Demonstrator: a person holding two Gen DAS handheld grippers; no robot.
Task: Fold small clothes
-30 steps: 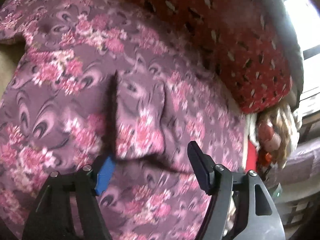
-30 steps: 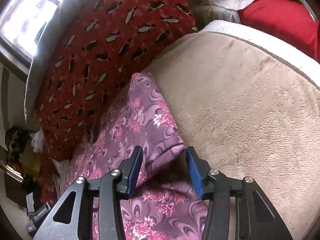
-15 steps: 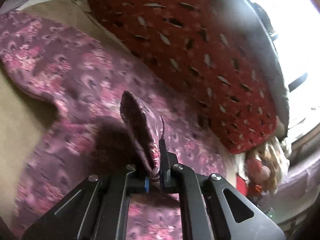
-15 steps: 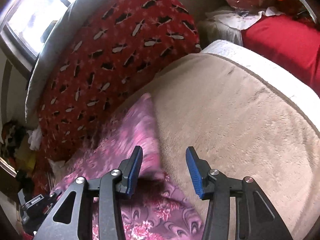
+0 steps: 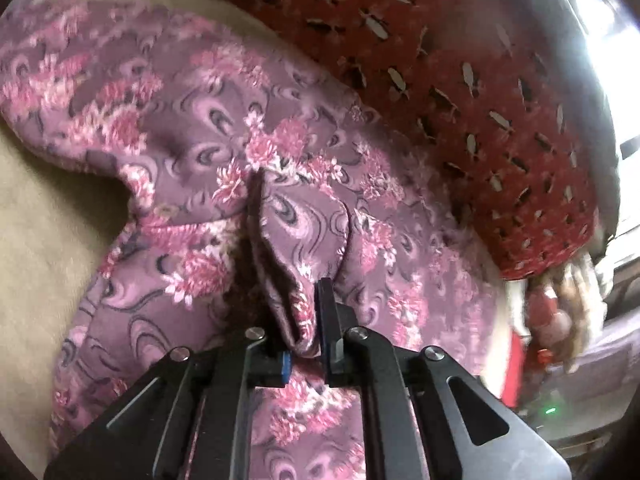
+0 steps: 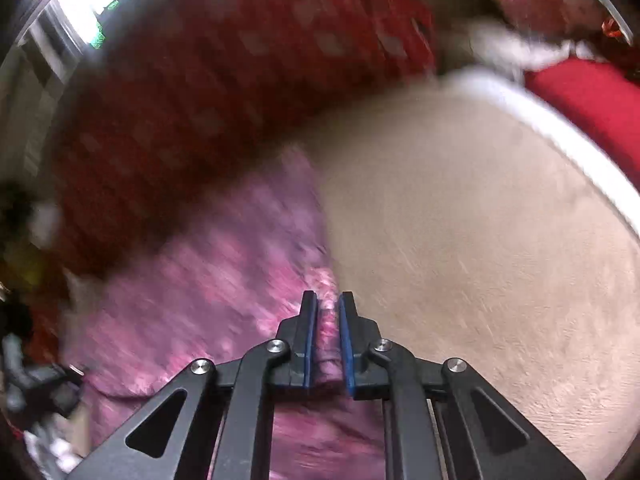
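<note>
Looking along the left gripper in the left wrist view: clamped nearly shut on a raised pinch of the purple floral garment, a fold of cloth standing up between the two black fingers. Spread out flat otherwise, the garment, over a beige blanket, with a curved edge showing at the left. Backed by a red patterned cushion just behind the cloth. Glimpsed at the far right, a blurred bundle of red and pale things, too smeared to tell.

Turning to the right wrist view: heavily blurred. Closed down on the garment's edge, the right gripper, with a narrow strip of pink cloth pressed between the blue pads. Lay at the border of cloth and beige blanket, that grip. Loomed dark above, the red cushion; stretched to the right, a red fabric beyond the blanket's white rim.
</note>
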